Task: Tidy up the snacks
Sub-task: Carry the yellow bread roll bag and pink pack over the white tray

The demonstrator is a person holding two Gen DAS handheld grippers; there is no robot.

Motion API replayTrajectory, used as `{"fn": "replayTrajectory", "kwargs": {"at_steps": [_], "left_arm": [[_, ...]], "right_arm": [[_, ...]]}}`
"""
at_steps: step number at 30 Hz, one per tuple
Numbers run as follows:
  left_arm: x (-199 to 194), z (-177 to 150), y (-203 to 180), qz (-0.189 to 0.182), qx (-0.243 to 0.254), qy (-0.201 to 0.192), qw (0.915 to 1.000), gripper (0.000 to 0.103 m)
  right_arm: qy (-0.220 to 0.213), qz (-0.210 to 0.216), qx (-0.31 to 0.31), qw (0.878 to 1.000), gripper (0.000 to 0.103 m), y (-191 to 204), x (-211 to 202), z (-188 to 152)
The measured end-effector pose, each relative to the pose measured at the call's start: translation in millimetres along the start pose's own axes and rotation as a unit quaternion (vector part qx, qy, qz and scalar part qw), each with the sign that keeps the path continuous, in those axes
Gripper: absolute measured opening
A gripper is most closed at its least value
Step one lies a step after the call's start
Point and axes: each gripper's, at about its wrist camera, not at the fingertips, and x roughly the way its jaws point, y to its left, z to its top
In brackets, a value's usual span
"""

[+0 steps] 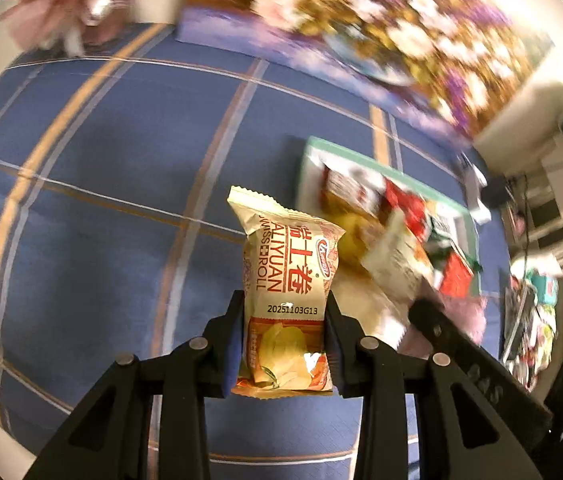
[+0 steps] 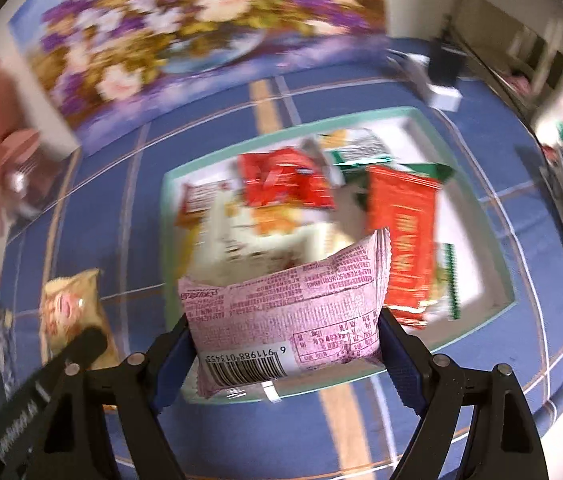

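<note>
At the bottom of the left wrist view, the left gripper has its fingers clamped on the lower half of a cream swiss roll packet, which stands upright between them above the blue checked cloth. Just right of it, the dark arm of the right gripper crosses the lower right of the frame.

In the right wrist view, the right gripper holds a pink snack packet across its width, barcode toward the camera, the fingers set wide against its two ends. The packet hangs over the near edge of a white tray with a green rim in the middle of the frame. The tray holds a blurred heap of snacks, among them a red packet and an orange-red packet. At lower left, the swiss roll packet shows again, beside the tray.

Farther back, a flower painting leans along the top of the frame, past the cloth.
</note>
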Motion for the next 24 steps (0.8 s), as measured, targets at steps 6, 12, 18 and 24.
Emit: {"fn": "replayTrajectory", "kwargs": {"at_steps": [6,12,18,24], "left_arm": [[20,-3,-21,-0.006,0.028,0.014,0.9995,0.037],[35,10,-19,0.005,0.037,-0.008,0.9993,0.037],[43,13,-32,0.02,0.081,-0.033,0.9959,0.037],[57,12,-36,0.021,0.094,-0.027,0.995,0.037]], "right_arm": [[0.026,-0.001,0.057,0.998,0.086,-37,17,5],[0.043,-0.005,0.066,0.997,0.086,-42,29,2],[0.049,-0.005,0.06,0.997,0.087,-41,38,0],[0.051,-0.004,0.069,0.996,0.087,-46,41,0]]}}
